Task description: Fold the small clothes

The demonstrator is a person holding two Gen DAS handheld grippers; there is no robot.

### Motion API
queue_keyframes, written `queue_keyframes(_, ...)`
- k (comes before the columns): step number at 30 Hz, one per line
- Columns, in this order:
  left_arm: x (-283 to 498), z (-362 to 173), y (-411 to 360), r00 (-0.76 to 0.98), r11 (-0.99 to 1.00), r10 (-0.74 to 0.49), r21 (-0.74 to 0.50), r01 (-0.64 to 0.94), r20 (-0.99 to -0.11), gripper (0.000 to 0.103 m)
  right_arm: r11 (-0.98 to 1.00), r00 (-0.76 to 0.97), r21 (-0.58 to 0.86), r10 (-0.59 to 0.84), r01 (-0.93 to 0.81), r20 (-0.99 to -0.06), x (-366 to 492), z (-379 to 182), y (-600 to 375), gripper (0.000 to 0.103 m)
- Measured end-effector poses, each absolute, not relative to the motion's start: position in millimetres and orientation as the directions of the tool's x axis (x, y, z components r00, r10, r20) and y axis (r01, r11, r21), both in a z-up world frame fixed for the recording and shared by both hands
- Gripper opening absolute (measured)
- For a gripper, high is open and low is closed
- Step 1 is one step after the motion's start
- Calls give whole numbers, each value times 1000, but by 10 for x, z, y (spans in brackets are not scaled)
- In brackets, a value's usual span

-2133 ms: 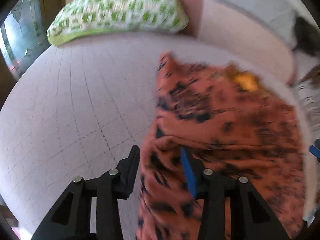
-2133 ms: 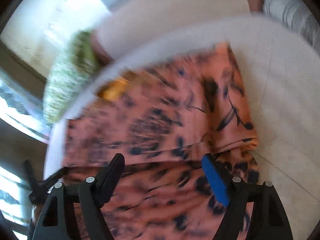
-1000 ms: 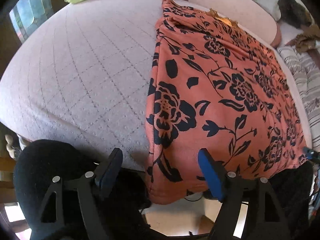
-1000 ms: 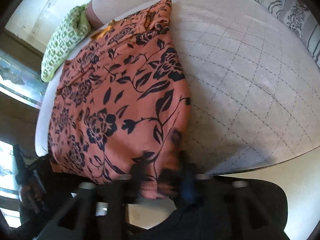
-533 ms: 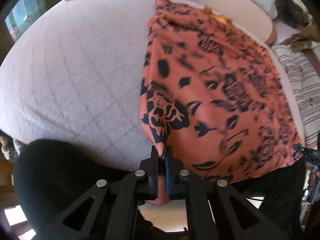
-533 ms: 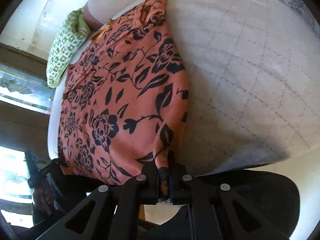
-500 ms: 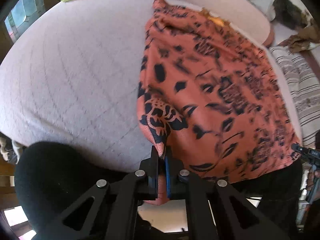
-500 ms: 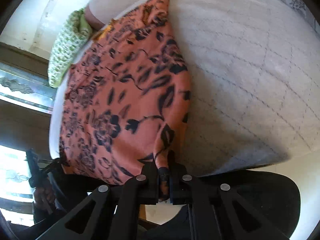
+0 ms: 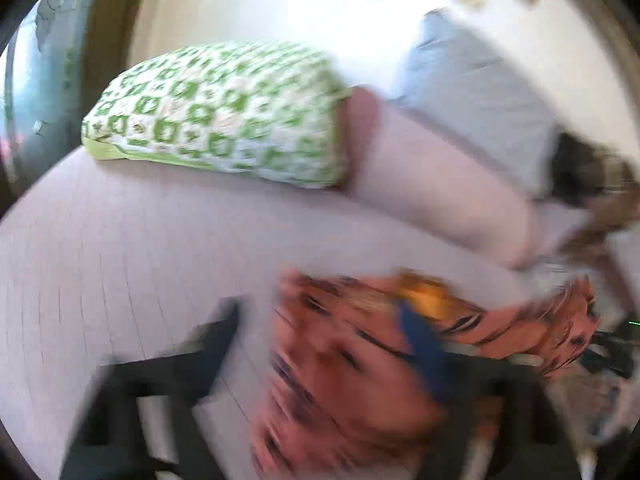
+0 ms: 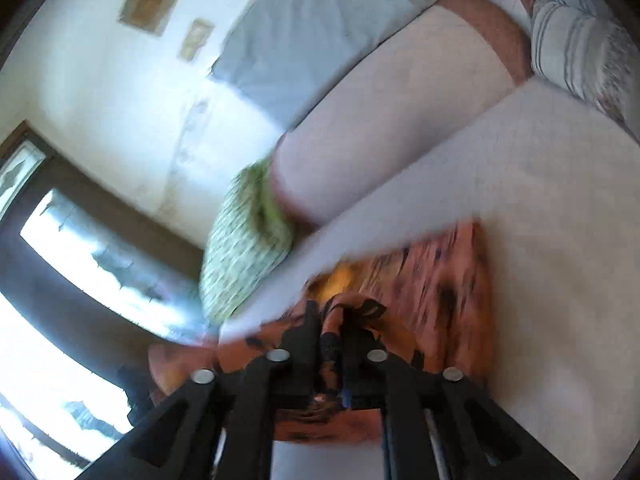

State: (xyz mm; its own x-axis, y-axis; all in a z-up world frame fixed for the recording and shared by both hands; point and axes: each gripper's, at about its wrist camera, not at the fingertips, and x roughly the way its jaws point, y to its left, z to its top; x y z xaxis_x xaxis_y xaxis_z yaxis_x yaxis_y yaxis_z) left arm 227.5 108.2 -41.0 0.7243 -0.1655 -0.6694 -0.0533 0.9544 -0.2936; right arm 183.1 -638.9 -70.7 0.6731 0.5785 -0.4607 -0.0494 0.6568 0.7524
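The orange garment with black flowers (image 9: 352, 368) lies folded over on the pale quilted bed (image 9: 120, 264). The left wrist view is blurred; my left gripper (image 9: 320, 344) is open over the garment's left edge, its jaws wide apart, holding nothing. In the right wrist view my right gripper (image 10: 332, 332) is shut on the garment's hem (image 10: 356, 308), carried over the rest of the orange cloth (image 10: 448, 292) towards the head of the bed.
A green and white pillow (image 9: 224, 112) lies at the head of the bed, also in the right wrist view (image 10: 244, 248). A pink bolster (image 10: 392, 120) runs along the wall. Striped bedding (image 10: 580, 44) lies far right. A window (image 10: 60, 280) is at left.
Both grippers carried the near hem from the bed's front edge up towards the pillow end, folding the garment over. The left gripper has opened and let go; the right stays shut on the hem.
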Motion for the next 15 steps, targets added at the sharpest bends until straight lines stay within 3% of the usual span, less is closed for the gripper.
queue_keyframes(1,2481,-594,1084,695,967,-121,-242,-79,-708,87,681,657,732,555,-5,-511,2055,-863,-6398,83)
queue_keyframes(3,2691,-899,1101,590,973,-66,-183,-141,-805,82,770,664,627,408,118,-627,2213,-1120,-6374,85)
queue_keyframes(5,2501,-940,1201,631,957,-139,-268,-113,-763,82,778,618,611,411,146,-670,2172,-1372,-6291,85)
queue_keyframes(7,2205,-884,1249,661,966,-110,-235,-103,-743,83,838,578,534,381,115,-722,1980,-1505,-6167,85)
queue_keyframes(10,1934,-956,1161,616,968,-185,-249,-19,-766,84,919,530,393,317,35,-787,1766,-1569,-6029,85)
queue_keyframes(14,2031,-1442,751,457,981,-193,-176,81,-868,84,920,444,391,353,-4,-824,1824,-1750,-5966,85)
queue_keyframes(15,2059,-1509,673,457,989,-145,-126,71,-878,77,913,413,408,376,-12,-829,1853,-1825,-5938,84)
